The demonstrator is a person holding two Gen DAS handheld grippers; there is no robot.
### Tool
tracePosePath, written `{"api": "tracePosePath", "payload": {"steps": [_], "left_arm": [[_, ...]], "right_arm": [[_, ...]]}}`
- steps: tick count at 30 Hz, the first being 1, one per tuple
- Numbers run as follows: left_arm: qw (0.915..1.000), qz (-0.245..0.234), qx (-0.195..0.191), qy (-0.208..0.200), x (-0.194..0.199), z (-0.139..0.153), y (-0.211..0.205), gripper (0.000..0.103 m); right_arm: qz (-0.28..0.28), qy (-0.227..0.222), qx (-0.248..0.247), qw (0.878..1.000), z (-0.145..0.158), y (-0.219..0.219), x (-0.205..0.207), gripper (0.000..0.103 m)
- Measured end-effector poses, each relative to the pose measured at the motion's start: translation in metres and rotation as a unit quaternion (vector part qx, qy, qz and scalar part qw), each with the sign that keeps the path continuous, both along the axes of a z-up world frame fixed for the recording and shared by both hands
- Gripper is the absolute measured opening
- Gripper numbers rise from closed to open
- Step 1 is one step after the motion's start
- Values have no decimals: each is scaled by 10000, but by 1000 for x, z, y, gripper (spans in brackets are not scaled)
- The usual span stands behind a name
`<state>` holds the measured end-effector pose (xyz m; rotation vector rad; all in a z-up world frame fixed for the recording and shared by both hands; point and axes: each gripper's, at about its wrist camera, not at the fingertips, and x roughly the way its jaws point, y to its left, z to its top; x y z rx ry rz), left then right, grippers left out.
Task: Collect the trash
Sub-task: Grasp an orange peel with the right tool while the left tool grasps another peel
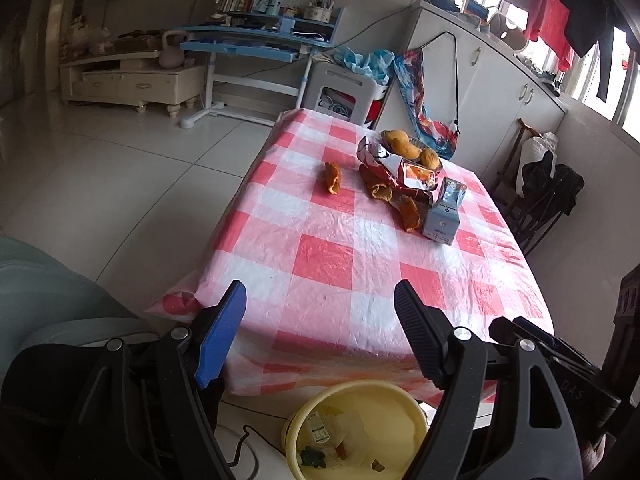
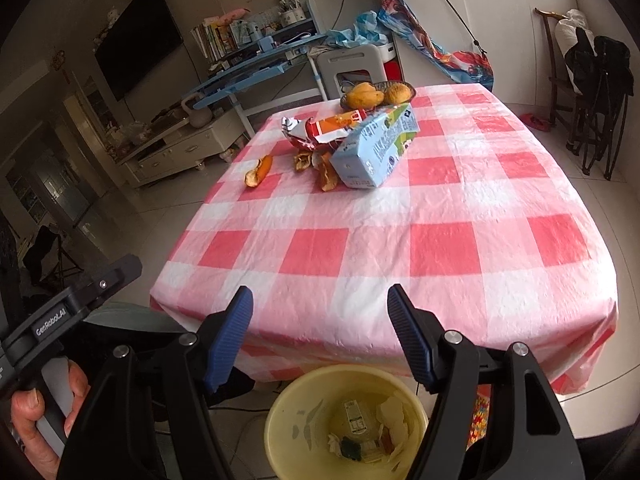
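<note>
Left wrist view: left gripper and right gripper both hang wide and empty above the yellow bin; milk carton, snack wrapper and 3 orange peels lie on the checked table

tablecloth: crinkled glossy plastic | bin: smooth matt yellow plastic | milk carton: printed coated card | snack wrapper: shiny foil | floor: glossy tiles | gripper pads: ribbed blue plastic
</note>
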<state>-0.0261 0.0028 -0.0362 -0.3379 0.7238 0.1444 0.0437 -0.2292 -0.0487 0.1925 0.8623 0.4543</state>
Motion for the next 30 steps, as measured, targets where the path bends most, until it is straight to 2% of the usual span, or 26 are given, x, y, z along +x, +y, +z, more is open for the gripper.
{"api": "tracePosePath", "payload": {"steps": [5, 11, 17, 22, 27, 28, 30], "left_arm": [[9999, 108, -50, -31, 6, 9, 13, 73], [9995, 262, -158, 74, 33, 11, 32, 73], [9993, 177, -93, 316, 93, 4, 37, 73], [9982, 129, -32, 584, 150, -12, 37, 73], [9967, 78, 197, 787, 198, -30, 31, 73], [9963, 70, 242, 826, 205, -33, 30, 73], [9953, 41, 339, 902, 219, -41, 27, 73]], "right_arm": [[321, 54, 42, 9995, 2, 25, 33, 67], [499, 226, -36, 9985, -14, 53, 78, 67], [430, 384, -141, 9982, -32, 60, 117, 66], [179, 425, -123, 9989, -41, 48, 144, 64], [159, 401, -144, 9990, -44, 46, 160, 55], [184, 397, -190, 9989, -44, 48, 160, 49], [236, 366, -286, 9986, -44, 51, 158, 45]]}}
